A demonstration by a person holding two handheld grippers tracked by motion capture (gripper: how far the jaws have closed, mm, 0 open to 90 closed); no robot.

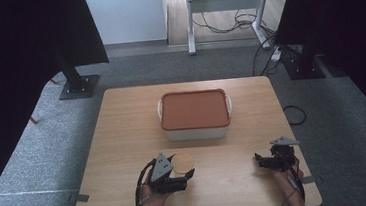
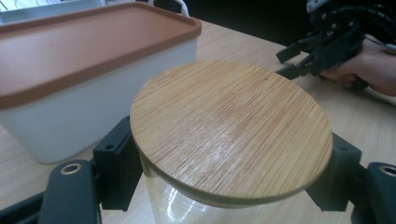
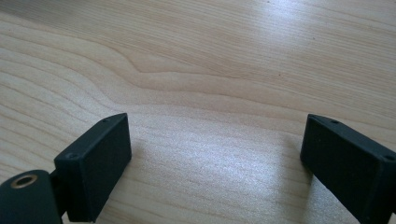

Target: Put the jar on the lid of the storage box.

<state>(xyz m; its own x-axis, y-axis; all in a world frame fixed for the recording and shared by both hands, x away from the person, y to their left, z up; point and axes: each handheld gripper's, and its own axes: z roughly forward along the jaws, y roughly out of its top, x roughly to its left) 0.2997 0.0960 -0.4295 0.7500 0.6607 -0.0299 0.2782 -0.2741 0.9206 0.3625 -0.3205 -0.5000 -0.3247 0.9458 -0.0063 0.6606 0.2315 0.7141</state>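
A clear glass jar with a round bamboo lid sits between the jaws of my left gripper, whose pads press on the glass just under the lid. From above, the lid shows at the near left of the table, and the left gripper is shut on the jar. My right gripper rests at the near right, and its jaws stand wide apart over bare wood with nothing between them. It also appears far off in the left gripper view, held by a hand.
A white box with handles and a terracotta lid stands mid-table, just beyond the jar. The wooden table stands on grey carpet. Black stands and dark curtains flank it, with a desk frame and cables behind.
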